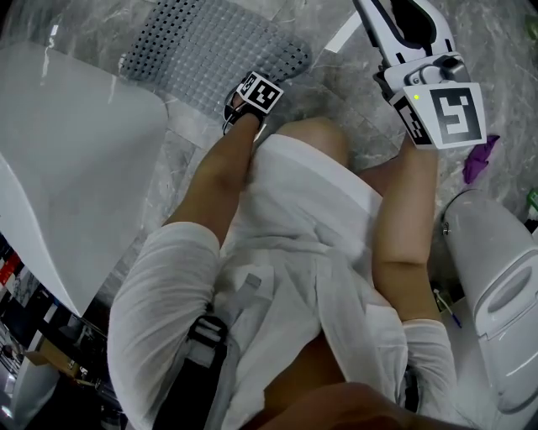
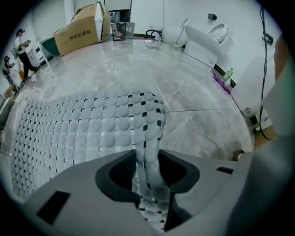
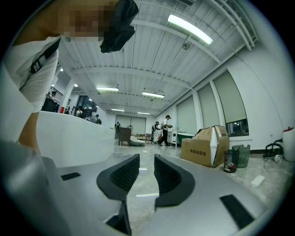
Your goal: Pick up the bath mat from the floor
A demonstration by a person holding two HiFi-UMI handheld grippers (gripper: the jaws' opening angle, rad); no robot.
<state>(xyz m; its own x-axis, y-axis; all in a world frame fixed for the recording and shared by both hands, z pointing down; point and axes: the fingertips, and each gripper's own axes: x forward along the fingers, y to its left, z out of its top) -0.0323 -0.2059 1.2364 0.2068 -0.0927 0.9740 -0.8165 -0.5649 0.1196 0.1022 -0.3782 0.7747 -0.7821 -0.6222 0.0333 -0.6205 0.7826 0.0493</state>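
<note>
Mat (image 1: 210,50), grey and studded with rows of holes, lies spread on the marble floor (image 1: 336,84) beside the white tub (image 1: 67,151). Its near edge is drawn up into a narrow fold, while the rest lies flat.

Left gripper (image 1: 244,109) points steeply down at that near edge. In the left gripper view its fingers (image 2: 120,173) pinch the raised fold of the mat (image 2: 83,133), which runs up between them as a ridge; the left gripper (image 2: 148,173) has nothing else in its hold.

Right gripper (image 1: 395,25) is held out level, well above the floor and clear of the mat. In the right gripper view its fingers (image 3: 171,175) stand a little apart with only open floor seen through the gap, so the right gripper (image 3: 140,177) grips nothing.

Toilet (image 1: 496,277) stands at the person's right. Across the hall a cardboard box (image 3: 205,145) sits on the floor with a small bin (image 3: 239,156) just beside it; the same box (image 2: 83,27) shows far beyond the mat in the left gripper view
</note>
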